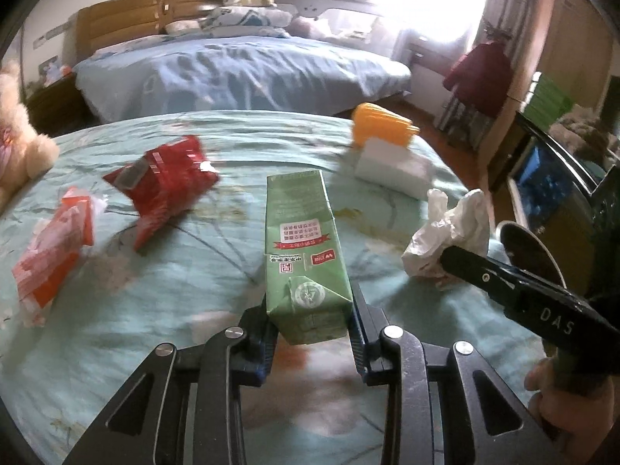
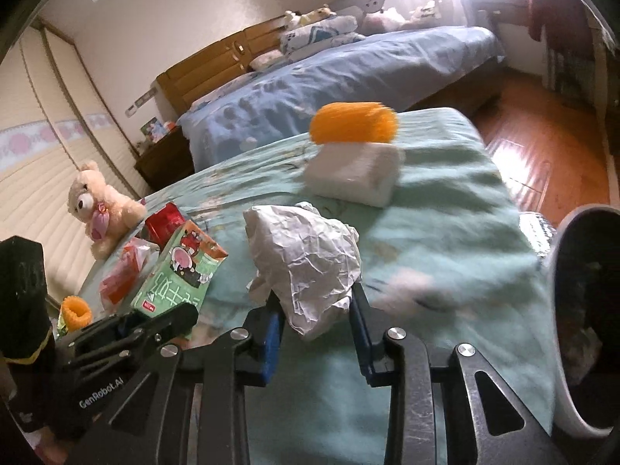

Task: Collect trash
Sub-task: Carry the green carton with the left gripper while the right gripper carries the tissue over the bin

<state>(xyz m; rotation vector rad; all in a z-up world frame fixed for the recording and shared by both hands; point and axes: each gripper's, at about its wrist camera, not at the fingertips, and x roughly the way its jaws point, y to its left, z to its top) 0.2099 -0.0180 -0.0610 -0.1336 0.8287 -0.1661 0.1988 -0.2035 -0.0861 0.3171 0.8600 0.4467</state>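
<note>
My left gripper (image 1: 312, 321) is shut on a green drink carton (image 1: 304, 248), held by its near end above the teal bedspread (image 1: 193, 290). The carton also shows in the right wrist view (image 2: 178, 267). My right gripper (image 2: 316, 321) is shut on a crumpled white paper wad (image 2: 310, 259), which also shows in the left wrist view (image 1: 445, 232). A red snack bag (image 1: 166, 186) and an orange-and-clear wrapper (image 1: 54, 252) lie on the bedspread to the left. A grey trash bin (image 2: 581, 310) stands at the right, its opening facing the camera.
A white tissue pack with an orange comb-like item (image 1: 387, 151) lies at the far right of the bedspread. A teddy bear (image 2: 100, 205) sits at the left edge. A small orange ring (image 2: 76, 312) lies near the left. A blue bed (image 1: 240, 69) stands behind.
</note>
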